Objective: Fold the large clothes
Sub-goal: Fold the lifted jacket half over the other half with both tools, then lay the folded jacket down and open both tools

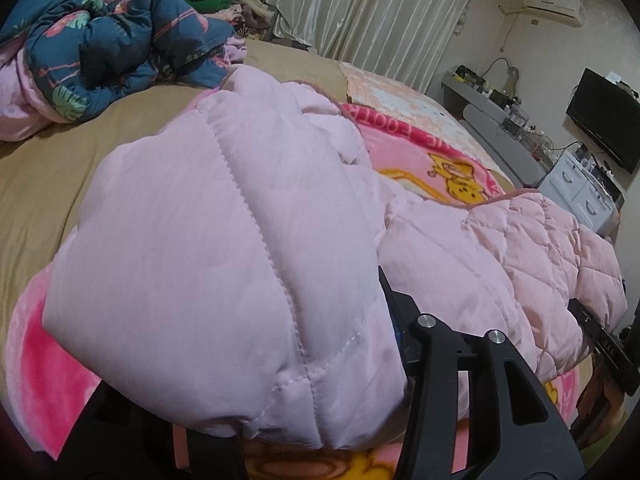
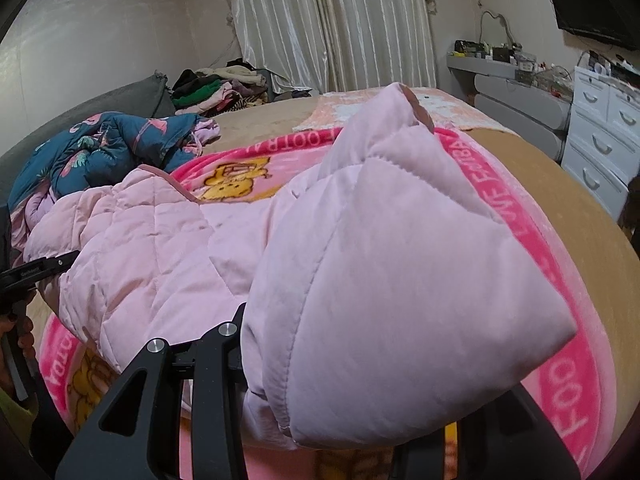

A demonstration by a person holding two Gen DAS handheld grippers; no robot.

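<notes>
Gripping the pink coat (image 1: 224,220) in both the left gripper (image 1: 320,364) and right gripper (image 2: 320,368), we are lifting it over the blanket (image 2: 532,216) to fold it evenly

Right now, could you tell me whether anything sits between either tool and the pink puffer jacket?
Nothing visible does. The pink puffer jacket already drapes over the left tool and the right tool, hiding their fingertips. It lies on the pink cartoon blanket.
</notes>
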